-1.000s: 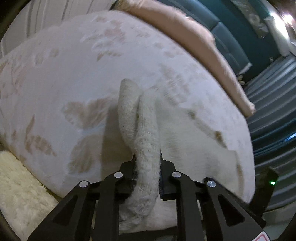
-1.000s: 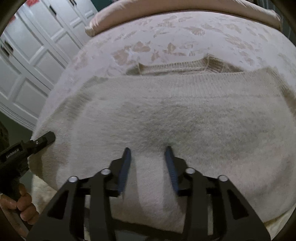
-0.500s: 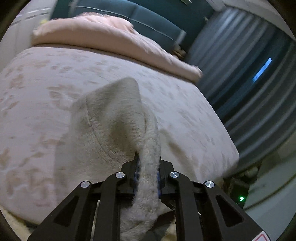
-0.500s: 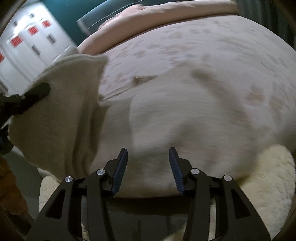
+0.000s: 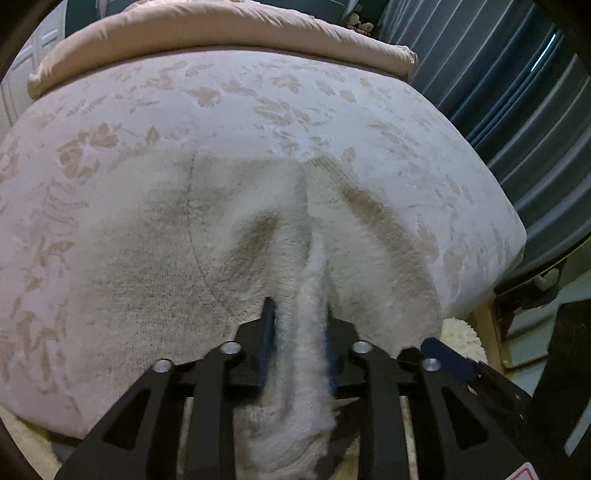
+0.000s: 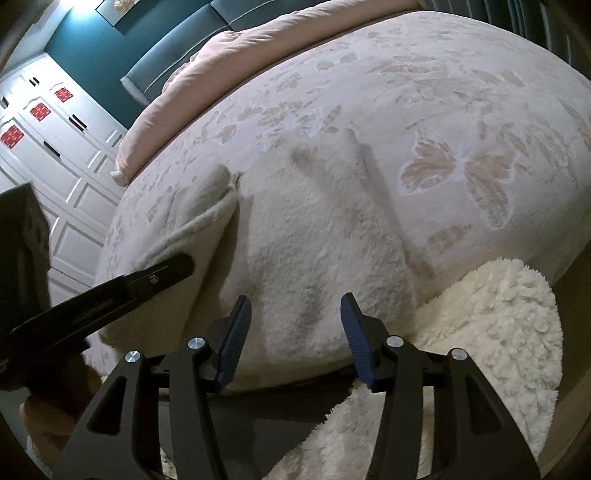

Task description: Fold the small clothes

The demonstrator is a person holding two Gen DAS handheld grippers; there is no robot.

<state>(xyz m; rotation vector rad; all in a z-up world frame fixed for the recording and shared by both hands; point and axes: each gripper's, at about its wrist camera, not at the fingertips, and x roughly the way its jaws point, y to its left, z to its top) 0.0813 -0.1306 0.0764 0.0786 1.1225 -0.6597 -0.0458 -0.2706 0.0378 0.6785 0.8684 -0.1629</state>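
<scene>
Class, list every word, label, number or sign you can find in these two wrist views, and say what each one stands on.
No text can be read in either view.
Red square signs on the white wardrobe doors: marks too small and blurred to read.
Red-edged sticker on the left gripper body: cut off by the frame edge, unreadable.

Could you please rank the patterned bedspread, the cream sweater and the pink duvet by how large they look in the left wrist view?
1. patterned bedspread
2. cream sweater
3. pink duvet, though it lies farthest off, so its true size is unsure.
</scene>
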